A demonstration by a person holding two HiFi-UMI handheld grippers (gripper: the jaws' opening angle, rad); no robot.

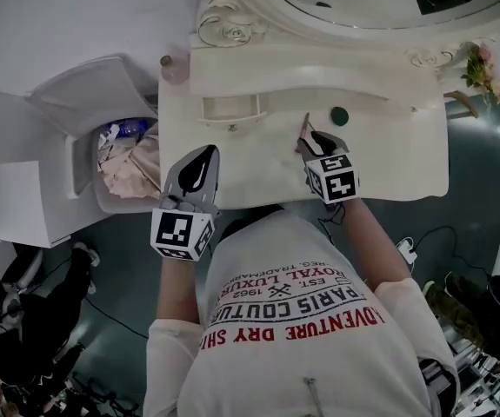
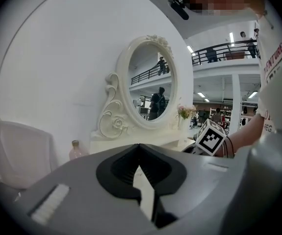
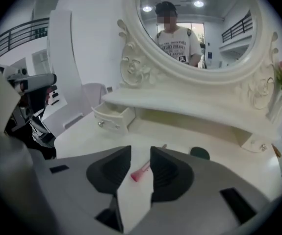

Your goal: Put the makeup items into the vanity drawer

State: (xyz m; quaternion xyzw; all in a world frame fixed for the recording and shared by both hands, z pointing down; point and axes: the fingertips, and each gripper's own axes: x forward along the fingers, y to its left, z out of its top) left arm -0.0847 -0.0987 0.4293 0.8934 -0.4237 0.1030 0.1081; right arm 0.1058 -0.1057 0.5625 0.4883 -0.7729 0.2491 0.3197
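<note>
A slim pink makeup brush (image 3: 141, 170) lies on the white vanity top (image 1: 389, 159), its thin handle (image 1: 304, 127) pointing toward the back. My right gripper (image 1: 309, 140) is over it and open. In the right gripper view the brush shows in the gap between the jaws of that gripper (image 3: 141, 152), whose pads are not pressing on it. A round dark green compact (image 1: 340, 115) sits just right of the brush. The small vanity drawer (image 1: 230, 107) at the back left stands pulled out. My left gripper (image 1: 207, 152) hovers at the table's front left, shut and empty.
An oval mirror (image 3: 199, 23) in an ornate frame rises behind the shelf. A pink bottle (image 1: 174, 66) stands at the back left corner. A bin of crumpled paper (image 1: 128, 163) sits left of the table. Flowers (image 1: 484, 68) stand at the far right.
</note>
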